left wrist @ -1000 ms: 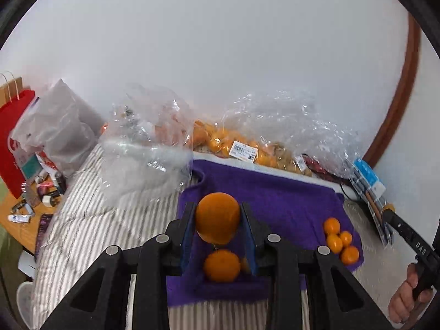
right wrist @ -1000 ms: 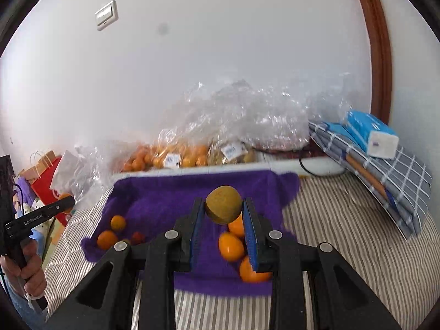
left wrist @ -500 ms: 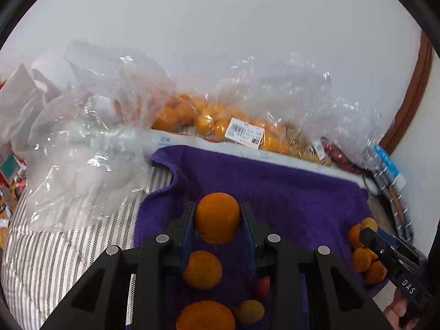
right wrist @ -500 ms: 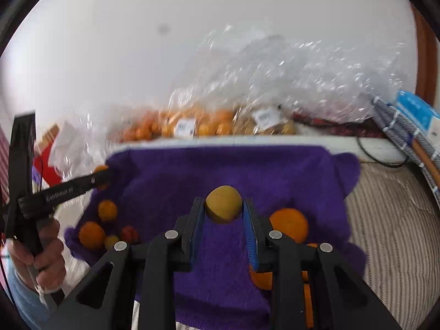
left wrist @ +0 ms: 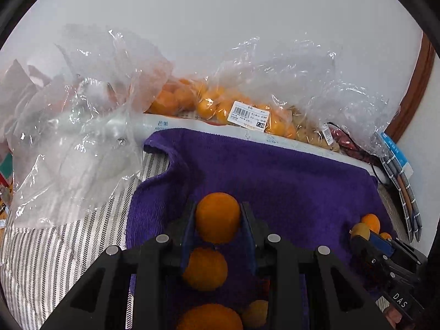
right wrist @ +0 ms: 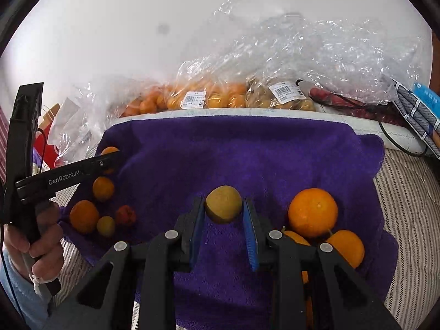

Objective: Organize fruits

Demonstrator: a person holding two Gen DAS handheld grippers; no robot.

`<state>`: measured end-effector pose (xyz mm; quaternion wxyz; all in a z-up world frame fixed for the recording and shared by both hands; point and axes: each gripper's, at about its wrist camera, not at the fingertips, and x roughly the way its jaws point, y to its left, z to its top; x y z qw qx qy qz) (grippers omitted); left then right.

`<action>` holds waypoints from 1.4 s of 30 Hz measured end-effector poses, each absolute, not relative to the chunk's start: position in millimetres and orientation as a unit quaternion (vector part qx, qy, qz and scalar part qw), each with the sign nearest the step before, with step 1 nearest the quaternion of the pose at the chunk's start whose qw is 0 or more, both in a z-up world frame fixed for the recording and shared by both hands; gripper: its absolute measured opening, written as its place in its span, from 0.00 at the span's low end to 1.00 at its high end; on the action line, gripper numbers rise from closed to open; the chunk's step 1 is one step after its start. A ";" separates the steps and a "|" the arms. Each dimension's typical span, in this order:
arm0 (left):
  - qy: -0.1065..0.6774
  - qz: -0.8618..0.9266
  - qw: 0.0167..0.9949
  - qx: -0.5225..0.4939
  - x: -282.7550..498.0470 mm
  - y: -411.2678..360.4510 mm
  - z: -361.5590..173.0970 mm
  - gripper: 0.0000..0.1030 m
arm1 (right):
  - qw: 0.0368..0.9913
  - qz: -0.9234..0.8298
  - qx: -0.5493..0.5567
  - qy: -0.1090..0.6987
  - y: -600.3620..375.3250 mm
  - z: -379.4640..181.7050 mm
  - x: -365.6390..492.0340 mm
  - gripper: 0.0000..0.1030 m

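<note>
My left gripper [left wrist: 217,217] is shut on an orange [left wrist: 217,216], held low over the left side of the purple towel [left wrist: 275,176]. Below it lie more oranges [left wrist: 205,269]. My right gripper [right wrist: 223,206] is shut on a yellow-brown fruit [right wrist: 224,203] above the towel's [right wrist: 220,151] middle. Three oranges [right wrist: 313,211] lie at its right. A left group [right wrist: 84,216] holds oranges, a small yellow fruit [right wrist: 106,226] and a small red fruit [right wrist: 125,215]. The left gripper also shows in the right wrist view [right wrist: 110,159].
Clear plastic bags of oranges [left wrist: 209,101] and small brown fruits [right wrist: 280,96] line the wall behind the towel. Crumpled empty bags [left wrist: 71,137] lie at the left. A striped sheet [left wrist: 55,247] lies beneath. Folded checked cloth [right wrist: 415,115] sits at the right.
Both grippers have moved forward and lower over the towel, still holding their fruits. The view of the bags and towel has grown closer.
</note>
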<state>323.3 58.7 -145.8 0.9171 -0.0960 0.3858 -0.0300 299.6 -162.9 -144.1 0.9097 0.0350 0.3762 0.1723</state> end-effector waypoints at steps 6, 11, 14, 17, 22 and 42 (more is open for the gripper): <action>0.392 -0.029 0.915 -0.088 322.5 56.3 -151.1 0.29 | 0.909 0.168 0.015 0.382 -157.1 -149.2 299.4 0.27; 0.399 -0.033 0.912 -0.087 321.9 54.6 -152.2 0.30 | 0.911 0.157 0.003 0.381 -156.3 -150.5 296.8 0.33; 0.393 -0.029 0.916 -0.080 316.9 54.3 -144.5 0.38 | 0.915 0.153 0.007 0.373 -159.6 -144.5 291.8 0.40; 0.375 -0.025 0.924 -0.069 302.6 51.8 -123.7 0.44 | 0.923 0.125 0.017 0.363 -165.8 -124.5 280.9 0.44; 0.335 -0.026 0.941 -0.030 244.1 37.1 -81.2 0.63 | 0.938 0.083 0.003 0.335 -173.8 -73.5 227.2 0.53; 0.267 0.008 0.964 -0.012 52.6 1.8 -14.3 0.92 | 0.959 0.010 0.030 0.282 -230.2 -2.4 25.4 0.97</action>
